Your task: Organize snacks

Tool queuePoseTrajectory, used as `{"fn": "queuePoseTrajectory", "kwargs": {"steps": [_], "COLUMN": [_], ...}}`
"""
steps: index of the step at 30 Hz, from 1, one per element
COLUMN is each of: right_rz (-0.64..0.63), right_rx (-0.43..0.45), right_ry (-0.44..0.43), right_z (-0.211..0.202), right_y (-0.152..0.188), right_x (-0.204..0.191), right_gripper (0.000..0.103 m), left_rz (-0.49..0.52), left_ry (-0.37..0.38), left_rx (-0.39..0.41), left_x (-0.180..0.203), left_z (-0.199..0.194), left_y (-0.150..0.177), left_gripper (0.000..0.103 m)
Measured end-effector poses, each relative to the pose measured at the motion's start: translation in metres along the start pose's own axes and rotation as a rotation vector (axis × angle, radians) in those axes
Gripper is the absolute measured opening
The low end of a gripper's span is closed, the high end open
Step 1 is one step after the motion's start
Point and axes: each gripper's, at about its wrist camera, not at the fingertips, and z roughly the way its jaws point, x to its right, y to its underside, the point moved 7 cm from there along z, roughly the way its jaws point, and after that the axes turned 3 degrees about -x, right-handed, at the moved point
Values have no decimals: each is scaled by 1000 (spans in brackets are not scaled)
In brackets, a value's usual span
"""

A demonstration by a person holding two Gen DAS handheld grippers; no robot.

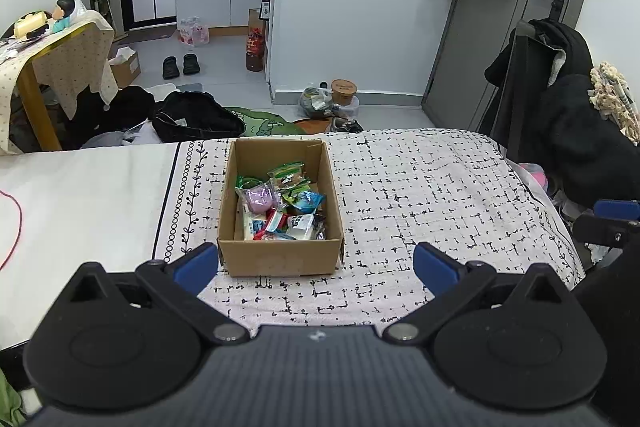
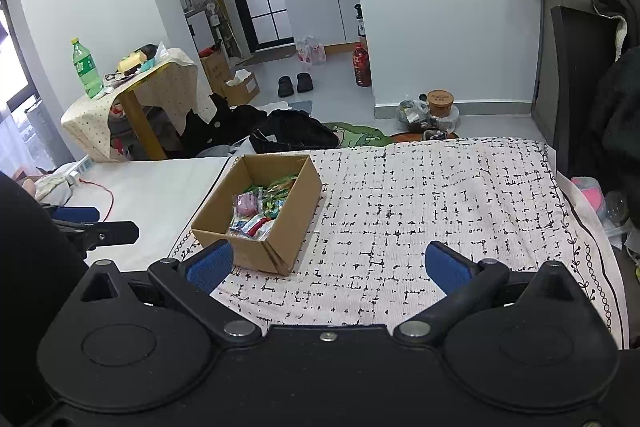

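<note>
Both tools hang spread and empty, left tool (image 1: pixel 316 263) just before the cardboard box (image 1: pixel 280 259), right tool (image 2: pixel 328 267) beside it; snack packets (image 1: pixel 280 205) lie heaped inside on the bed (image 1: pixel 420 195); a grab into slippery loose wrappers could snag several or shove the light box across the soft cover.

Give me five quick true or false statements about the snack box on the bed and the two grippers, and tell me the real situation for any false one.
1. The cardboard box holds wrapped snacks. True.
2. The left gripper is shut on a snack. False: its jaws are spread wide and hold nothing.
3. The box sits on the patterned cloth. True.
4. The right gripper is inside the box. False: it is short of the box, open and empty.
5. Snacks lie scattered on the cloth. False: all those visible are in the box.
</note>
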Motion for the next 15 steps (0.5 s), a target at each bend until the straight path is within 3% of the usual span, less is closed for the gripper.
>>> {"fn": "queuePoseTrajectory", "kwargs": {"steps": [15], "right_rz": [2], "right_rx": [-2], "right_ry": [13], "right_z": [3], "right_y": [-3], "right_x": [1], "right_gripper": [103], "left_rz": [12], "left_ry": [5], "left_rx": [-4], "left_x": [1], "left_z": [0], "left_y": [-1], "left_gripper": [103]}}
